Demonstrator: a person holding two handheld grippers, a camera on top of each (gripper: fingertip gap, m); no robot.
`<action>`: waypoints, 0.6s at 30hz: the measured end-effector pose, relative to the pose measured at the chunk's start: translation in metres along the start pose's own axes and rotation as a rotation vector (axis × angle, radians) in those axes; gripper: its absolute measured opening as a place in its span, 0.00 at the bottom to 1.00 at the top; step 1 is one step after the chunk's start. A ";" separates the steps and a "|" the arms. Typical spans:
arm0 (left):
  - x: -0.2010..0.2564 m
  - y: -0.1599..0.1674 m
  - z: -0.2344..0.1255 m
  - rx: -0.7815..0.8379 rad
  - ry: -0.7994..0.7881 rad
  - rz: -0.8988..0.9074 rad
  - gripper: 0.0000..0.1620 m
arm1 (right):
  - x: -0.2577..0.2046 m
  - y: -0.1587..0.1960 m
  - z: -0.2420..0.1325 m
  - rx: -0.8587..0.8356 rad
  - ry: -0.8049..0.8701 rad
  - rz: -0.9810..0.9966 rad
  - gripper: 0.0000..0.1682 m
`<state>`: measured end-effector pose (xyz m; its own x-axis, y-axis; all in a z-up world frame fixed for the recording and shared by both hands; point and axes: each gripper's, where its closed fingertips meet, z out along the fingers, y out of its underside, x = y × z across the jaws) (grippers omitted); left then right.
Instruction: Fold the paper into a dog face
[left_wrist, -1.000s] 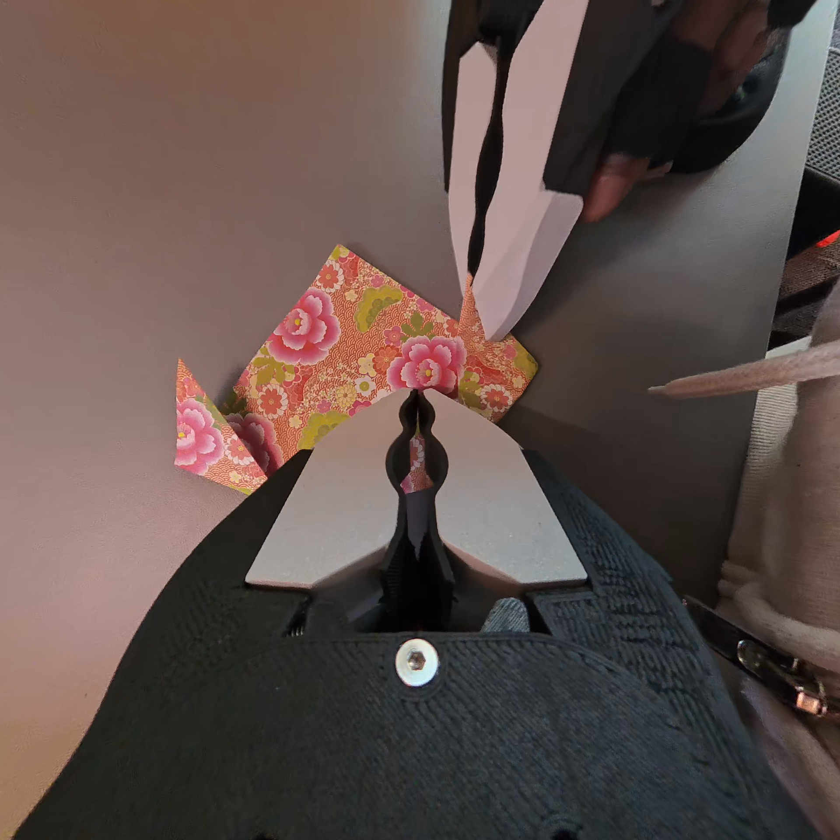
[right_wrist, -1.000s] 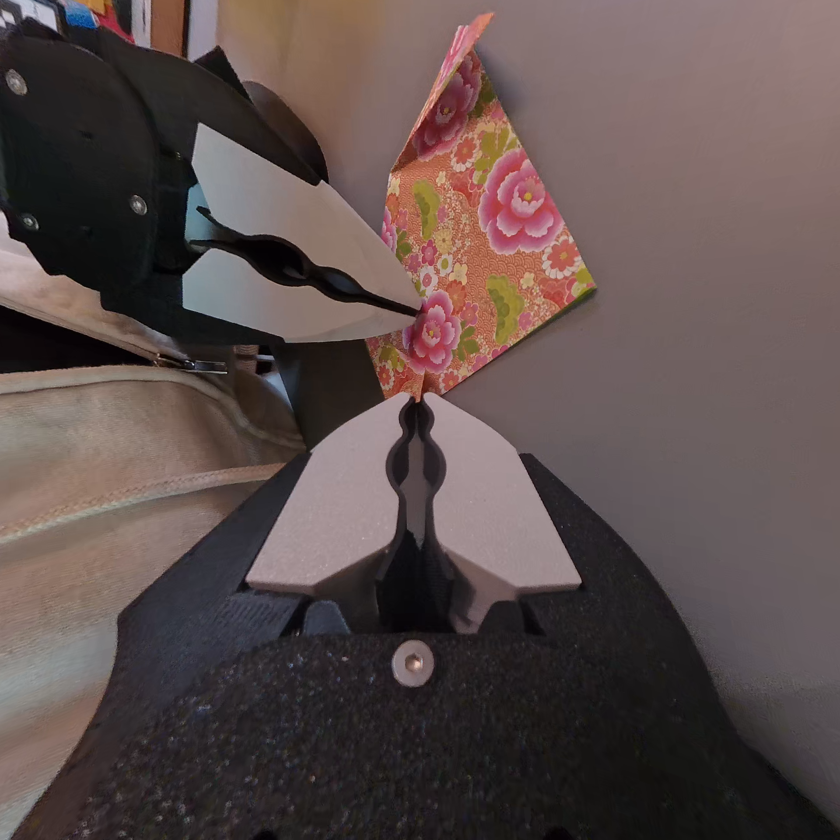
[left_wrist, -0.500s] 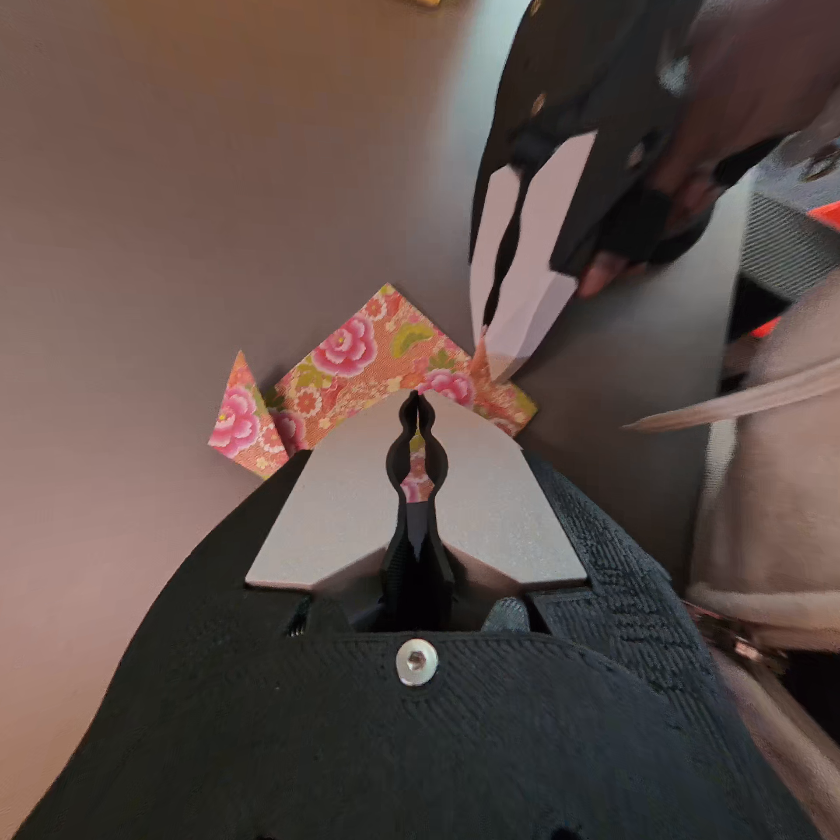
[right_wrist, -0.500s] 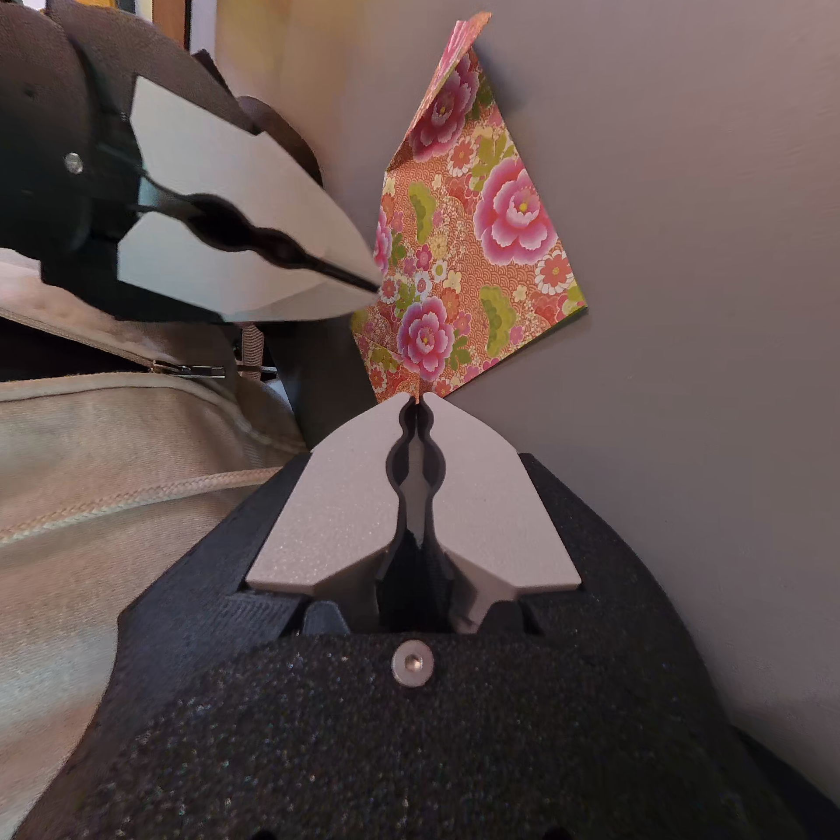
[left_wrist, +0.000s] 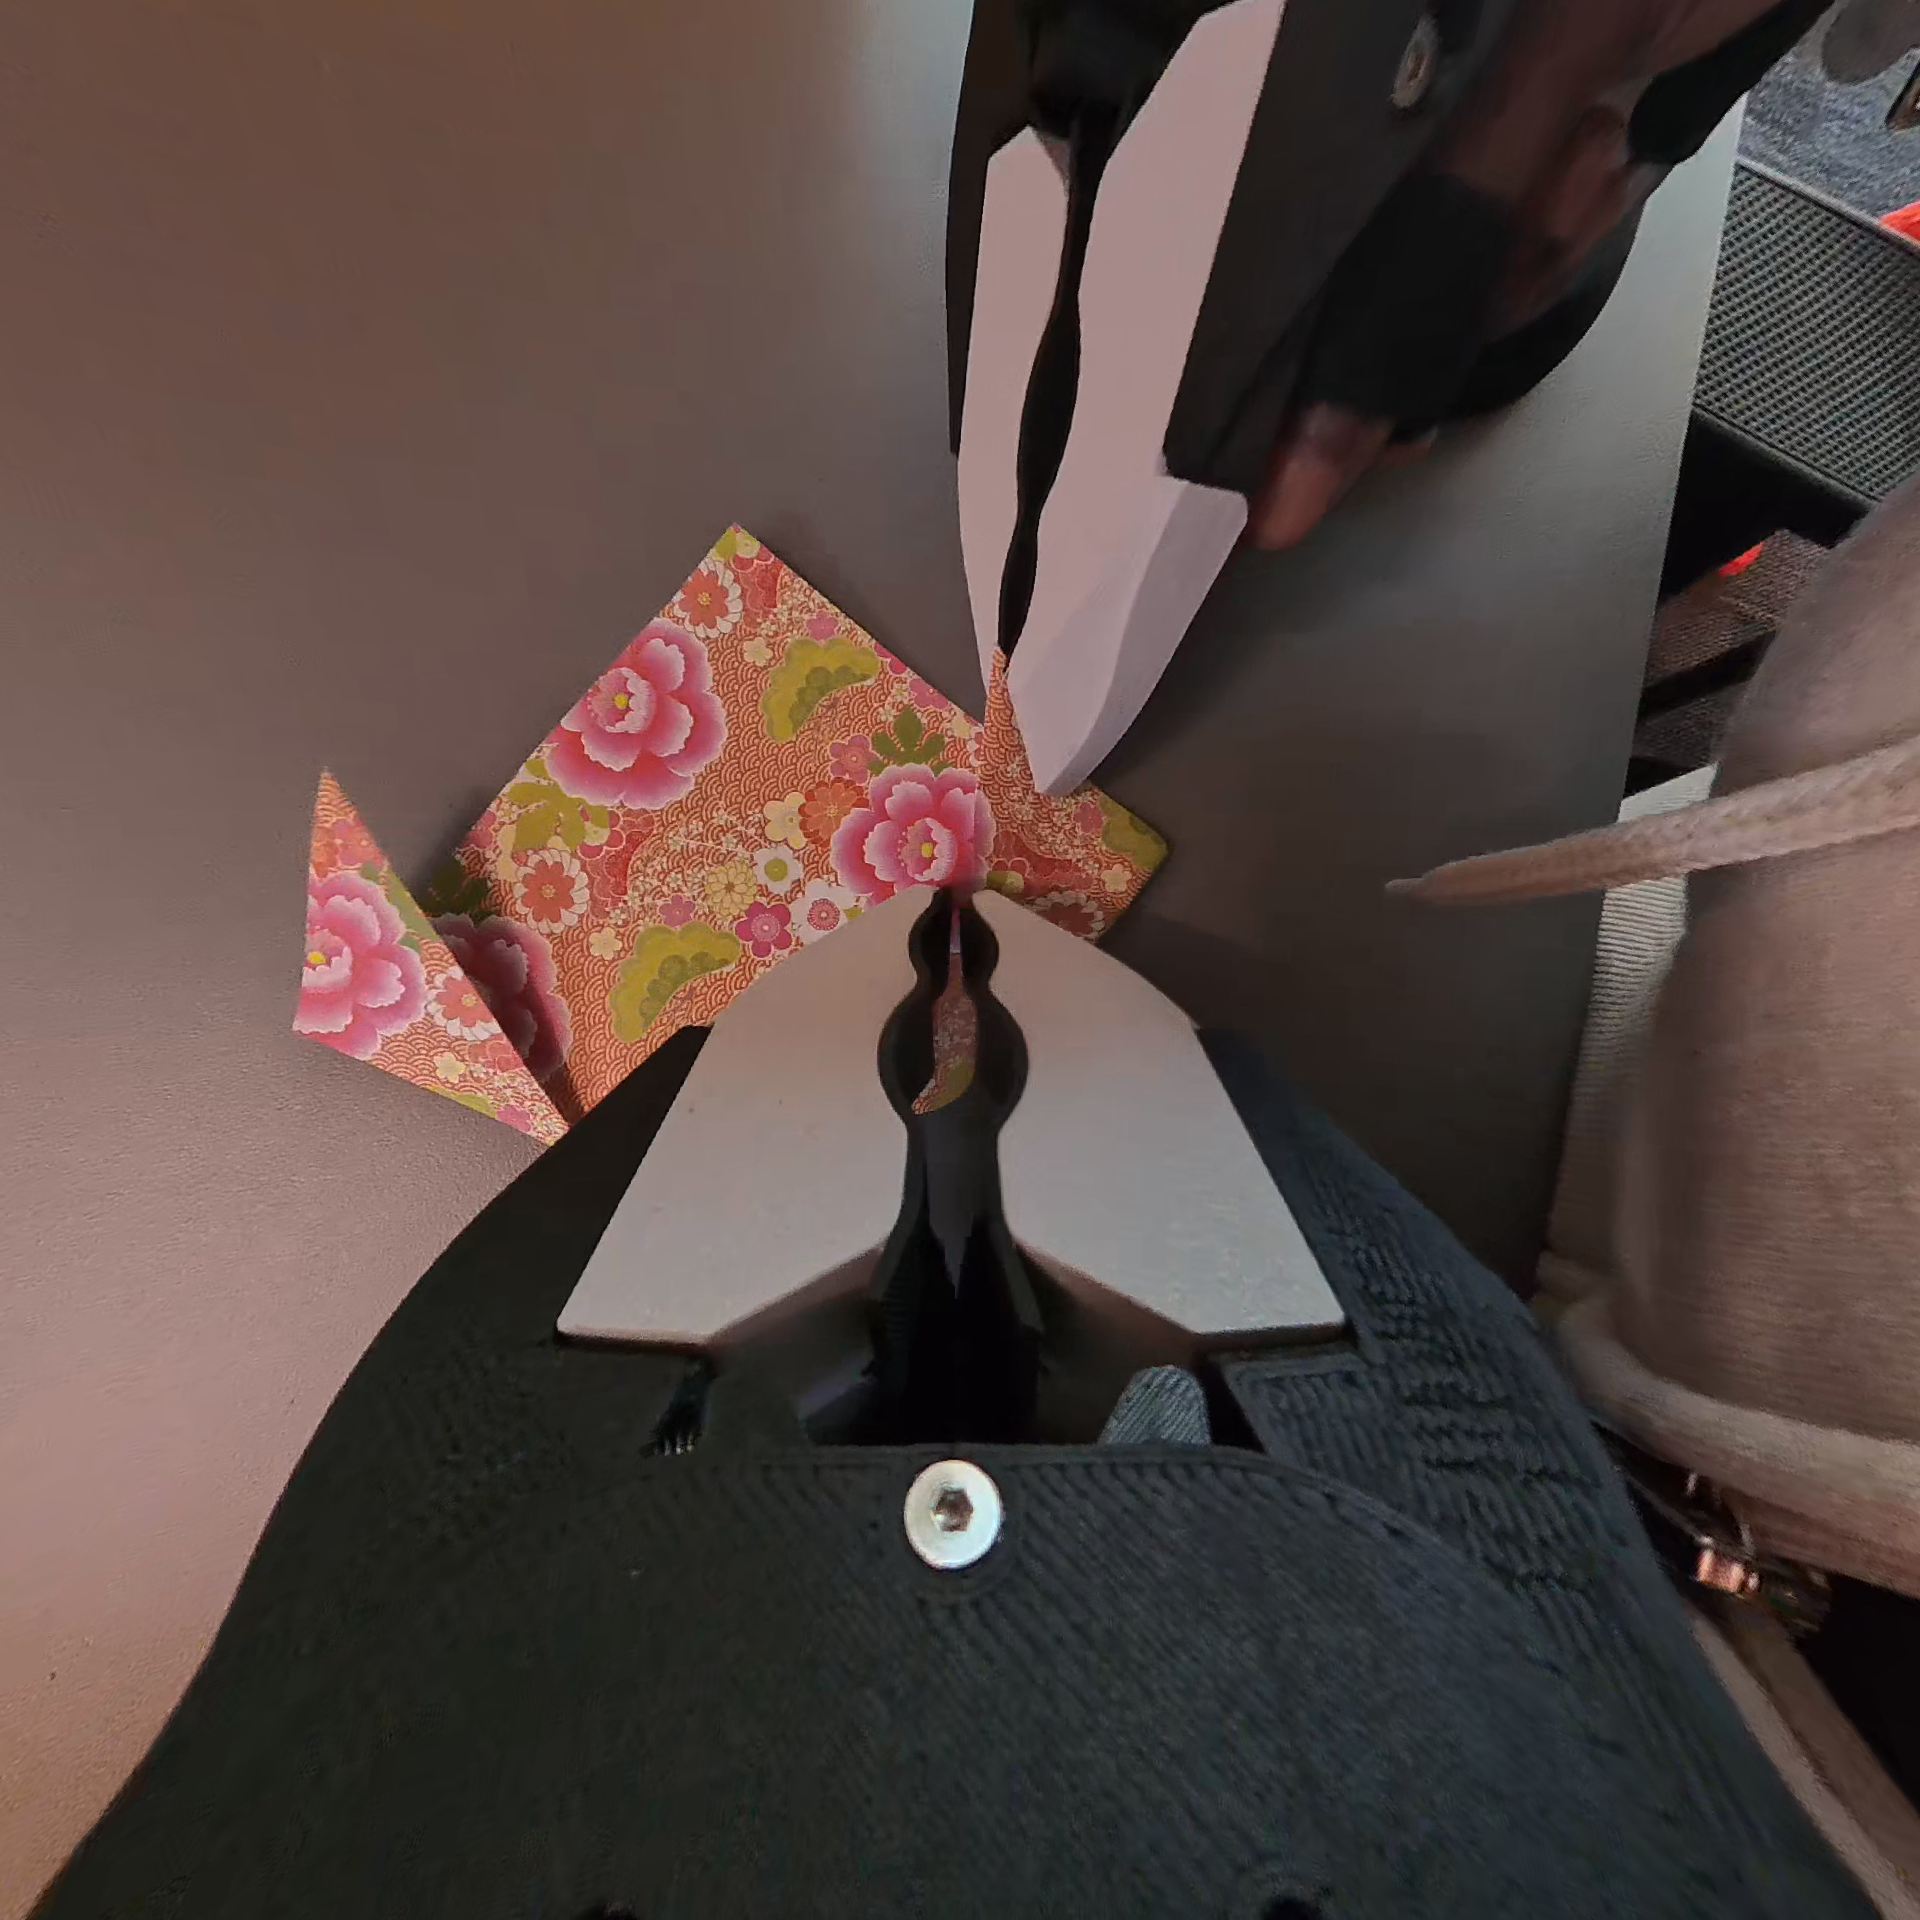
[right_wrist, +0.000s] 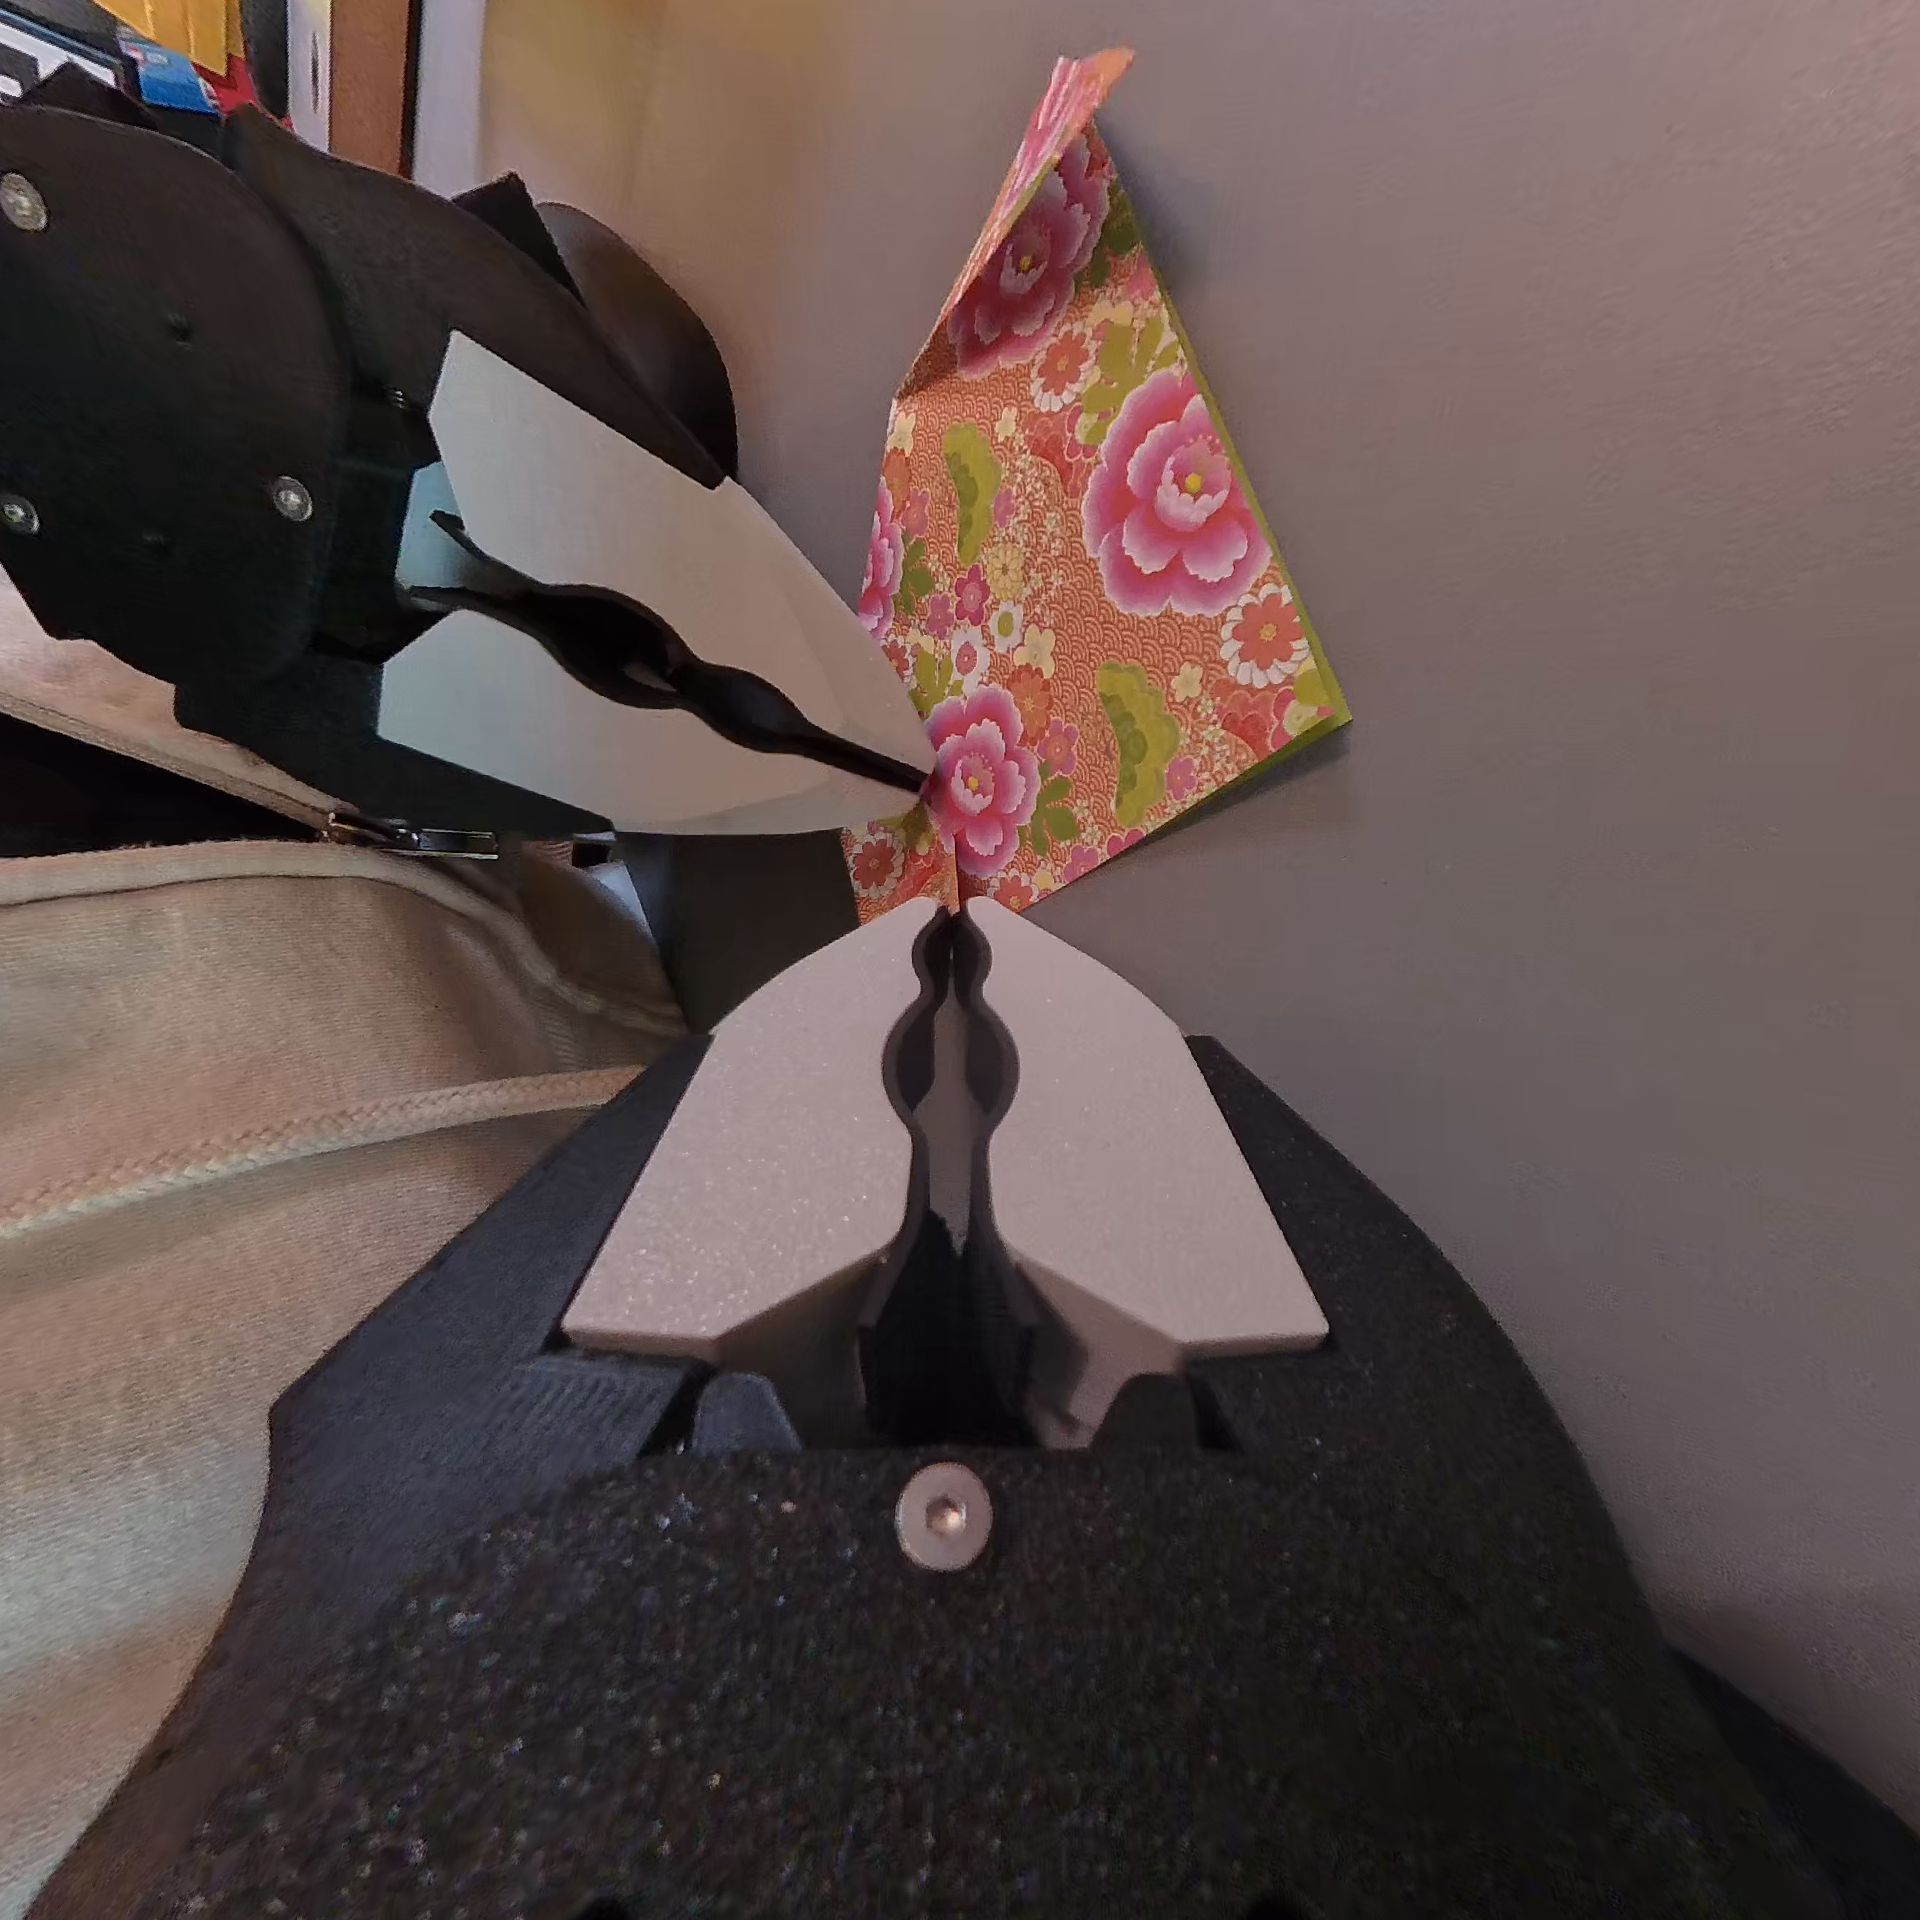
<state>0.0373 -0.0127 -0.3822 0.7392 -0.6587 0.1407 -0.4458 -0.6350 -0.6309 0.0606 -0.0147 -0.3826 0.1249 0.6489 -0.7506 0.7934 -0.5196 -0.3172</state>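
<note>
My left tongs (left_wrist: 958, 902) clenched on paper (left_wrist: 727, 821) near edge; right tongs (right_wrist: 954, 906) clenched on right corner. Paper lowered again onto grey table (left_wrist: 364, 364), left flap raised. Next crease seems ready.

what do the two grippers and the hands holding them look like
Both the left gripper and the right gripper have a textured black printed body with one silver hex screw and two pale grey wedge fingers, their inner edges wavy and black-lined. The right hand wears a black fingerless glove. A beige sleeve shows beside it.
</note>
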 end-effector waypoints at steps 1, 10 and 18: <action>0.000 0.000 0.000 0.000 -0.004 0.006 0.01 | 0.000 0.000 0.000 0.001 0.005 -0.003 0.00; -0.001 0.001 0.000 0.001 -0.018 0.040 0.01 | -0.001 0.006 -0.006 0.006 0.055 -0.007 0.01; 0.000 0.001 0.000 0.002 -0.012 0.043 0.00 | -0.010 -0.021 -0.022 0.118 0.112 -0.428 0.20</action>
<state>0.0367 -0.0132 -0.3831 0.7256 -0.6802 0.1040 -0.4761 -0.6054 -0.6378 0.0559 0.0018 -0.3562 -0.1307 0.8715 -0.4727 0.7148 -0.2476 -0.6541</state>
